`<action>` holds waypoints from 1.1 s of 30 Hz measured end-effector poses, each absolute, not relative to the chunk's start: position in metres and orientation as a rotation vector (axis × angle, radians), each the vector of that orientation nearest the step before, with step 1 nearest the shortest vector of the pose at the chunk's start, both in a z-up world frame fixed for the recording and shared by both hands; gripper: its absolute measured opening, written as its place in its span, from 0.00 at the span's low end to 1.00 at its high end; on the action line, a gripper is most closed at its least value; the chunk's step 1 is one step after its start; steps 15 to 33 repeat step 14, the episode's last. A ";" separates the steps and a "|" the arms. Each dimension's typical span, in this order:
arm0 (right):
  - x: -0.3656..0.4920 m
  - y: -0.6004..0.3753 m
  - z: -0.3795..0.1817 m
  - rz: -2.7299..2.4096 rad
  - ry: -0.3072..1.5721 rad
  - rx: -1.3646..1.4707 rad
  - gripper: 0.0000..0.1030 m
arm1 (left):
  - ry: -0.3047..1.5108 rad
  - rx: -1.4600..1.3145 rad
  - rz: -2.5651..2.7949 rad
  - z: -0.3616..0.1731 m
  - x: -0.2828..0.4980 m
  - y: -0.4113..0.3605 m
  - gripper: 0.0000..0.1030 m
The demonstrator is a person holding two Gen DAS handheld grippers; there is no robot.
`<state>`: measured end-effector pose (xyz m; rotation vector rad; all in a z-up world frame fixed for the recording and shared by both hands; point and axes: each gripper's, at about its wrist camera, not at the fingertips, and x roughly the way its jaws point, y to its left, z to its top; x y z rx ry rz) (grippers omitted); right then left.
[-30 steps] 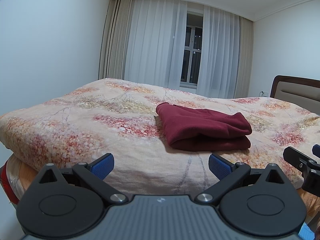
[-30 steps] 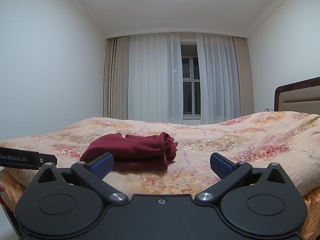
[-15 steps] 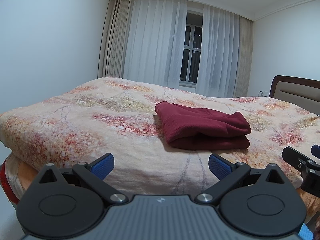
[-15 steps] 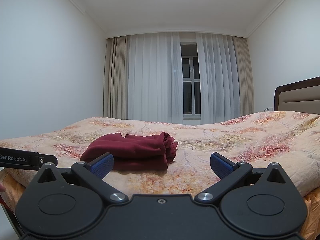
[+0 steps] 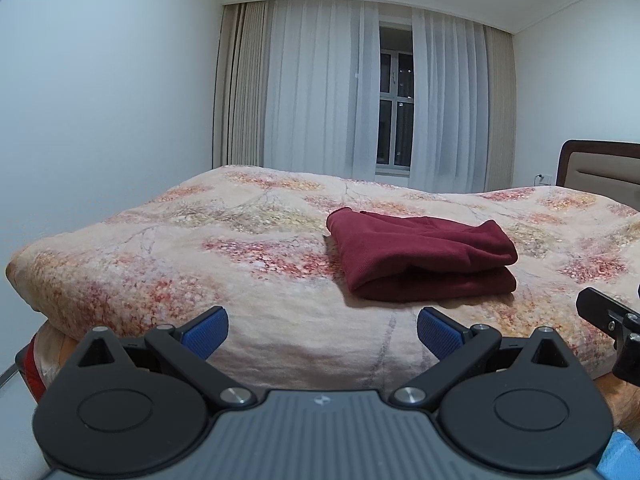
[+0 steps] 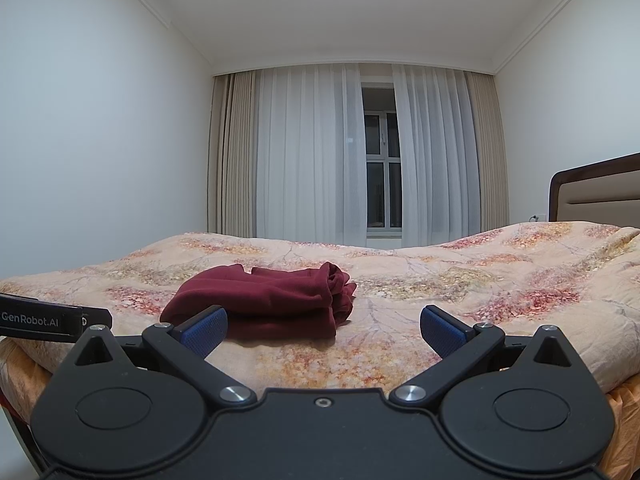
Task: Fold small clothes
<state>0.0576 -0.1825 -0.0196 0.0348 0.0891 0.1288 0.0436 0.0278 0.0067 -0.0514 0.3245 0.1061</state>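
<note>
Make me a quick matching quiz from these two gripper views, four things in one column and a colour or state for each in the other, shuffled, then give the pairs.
Things:
1. garment
2. left gripper
3. bedspread
4. curtains

Descriptions:
A. sheer white, parted at the window
B. dark red, folded, lying on the bed
C. floral pattern in pink and peach
D. open, blue pads apart, holding nothing

Pairs: 1-B, 2-D, 3-C, 4-A
</note>
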 end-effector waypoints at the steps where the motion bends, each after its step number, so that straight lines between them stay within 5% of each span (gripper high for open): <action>1: 0.058 -0.182 -0.020 0.129 0.089 0.035 1.00 | 0.325 -0.052 0.105 0.007 0.044 0.028 1.00; 33: 0.057 -0.181 -0.021 0.130 0.093 0.035 1.00 | 0.327 -0.048 0.110 0.006 0.044 0.028 1.00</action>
